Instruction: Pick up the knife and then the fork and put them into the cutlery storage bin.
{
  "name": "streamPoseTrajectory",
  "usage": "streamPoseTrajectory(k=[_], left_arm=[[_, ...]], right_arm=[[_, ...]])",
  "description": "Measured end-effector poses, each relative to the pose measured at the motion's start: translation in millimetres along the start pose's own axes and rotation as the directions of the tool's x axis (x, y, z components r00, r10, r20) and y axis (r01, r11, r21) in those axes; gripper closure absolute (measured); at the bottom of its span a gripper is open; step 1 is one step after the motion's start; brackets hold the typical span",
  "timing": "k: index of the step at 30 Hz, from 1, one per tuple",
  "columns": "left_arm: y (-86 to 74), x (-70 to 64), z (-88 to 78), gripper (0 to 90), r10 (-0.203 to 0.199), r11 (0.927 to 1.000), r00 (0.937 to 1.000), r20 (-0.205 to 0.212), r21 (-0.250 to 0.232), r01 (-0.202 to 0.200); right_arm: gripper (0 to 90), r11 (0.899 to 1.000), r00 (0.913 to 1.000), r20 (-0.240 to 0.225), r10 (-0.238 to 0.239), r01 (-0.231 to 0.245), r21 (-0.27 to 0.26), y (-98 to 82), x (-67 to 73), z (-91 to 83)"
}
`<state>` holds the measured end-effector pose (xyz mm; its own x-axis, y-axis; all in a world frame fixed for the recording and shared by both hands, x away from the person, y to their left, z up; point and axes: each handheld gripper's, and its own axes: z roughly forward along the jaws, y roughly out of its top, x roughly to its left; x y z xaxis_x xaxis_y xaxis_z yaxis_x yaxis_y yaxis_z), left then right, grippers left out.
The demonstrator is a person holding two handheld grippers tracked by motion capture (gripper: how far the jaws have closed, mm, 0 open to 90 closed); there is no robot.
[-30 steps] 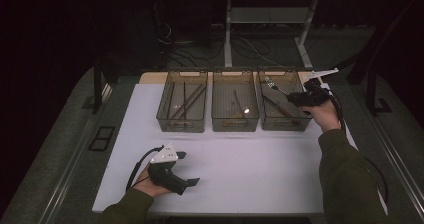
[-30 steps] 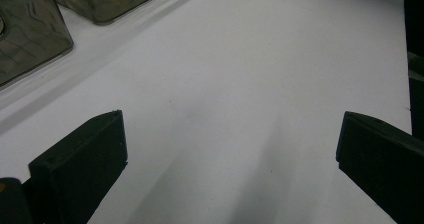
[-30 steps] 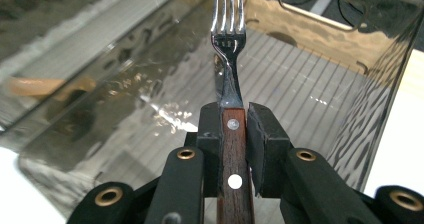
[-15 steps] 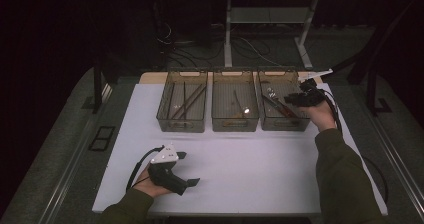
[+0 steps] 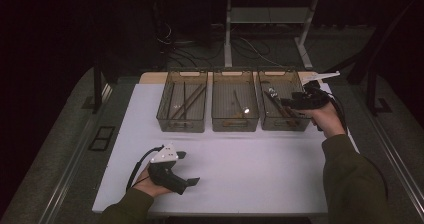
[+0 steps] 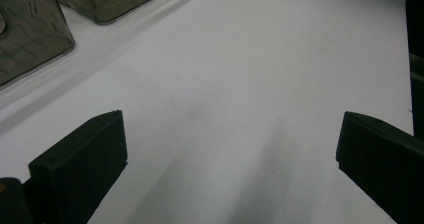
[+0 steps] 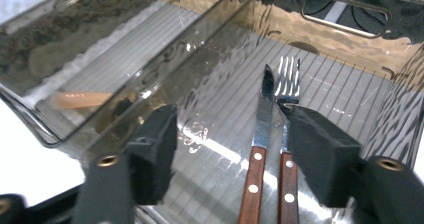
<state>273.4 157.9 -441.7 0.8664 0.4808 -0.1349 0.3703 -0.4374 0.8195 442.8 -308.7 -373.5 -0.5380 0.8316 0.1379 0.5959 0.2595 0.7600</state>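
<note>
Three clear bins stand in a row at the back of the white table (image 5: 260,164). My right gripper (image 5: 286,103) hovers over the right bin (image 5: 280,125). Its jaws have just been opening and stand apart. In the right gripper view, a wood-handled knife (image 7: 260,134) and fork (image 7: 288,81) lie side by side on the bin floor under my right gripper (image 7: 235,154); the pads touch neither. My left gripper (image 5: 187,168) rests low at the front left in a hand, jaws wide. My left gripper (image 6: 230,169) has bare table between its jaws.
The left bin (image 5: 181,129) holds several long dark utensils. The middle bin (image 5: 235,126) holds a spoon-like piece with a bright glint and a pale handle (image 7: 75,100). Table legs and cables lie on the dark floor behind.
The right gripper's jaws have parted over the right bin, with the hand shifting only slightly. The left hand and its gripper have stayed put.
</note>
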Motion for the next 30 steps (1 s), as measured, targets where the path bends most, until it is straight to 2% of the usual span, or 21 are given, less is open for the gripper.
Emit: streamPoseTrajectory(k=[5,13,23,30], left_arm=[[0.1,-0.5,0.0,0.0,-0.001,1.0000,1.0000,-0.005,0.003,0.001],[-0.5,-0.6,-0.3,0.0,0.000,1.0000,1.0000,-0.003,0.007,0.000],[-0.5,-1.4,-0.4,0.0,0.007,0.9999,1.0000,-0.002,0.008,-0.007],[-0.6,-1.8,-0.4,0.0,0.007,0.9999,1.0000,-0.002,0.008,-0.007]], right_arm=[[28.2,0.999,0.9999,-0.003,0.013,-0.013,-0.029,-1.3,10.6,-7.4],[19.7,0.997,0.9998,-0.012,-0.013,0.012,-0.071,-8.2,24.9,-17.0],[17.8,0.994,0.9966,-0.032,-0.077,0.074,-0.078,-26.5,46.4,-24.5],[17.8,0.989,0.9924,-0.062,-0.106,0.099,-0.109,-43.5,60.8,-32.8]])
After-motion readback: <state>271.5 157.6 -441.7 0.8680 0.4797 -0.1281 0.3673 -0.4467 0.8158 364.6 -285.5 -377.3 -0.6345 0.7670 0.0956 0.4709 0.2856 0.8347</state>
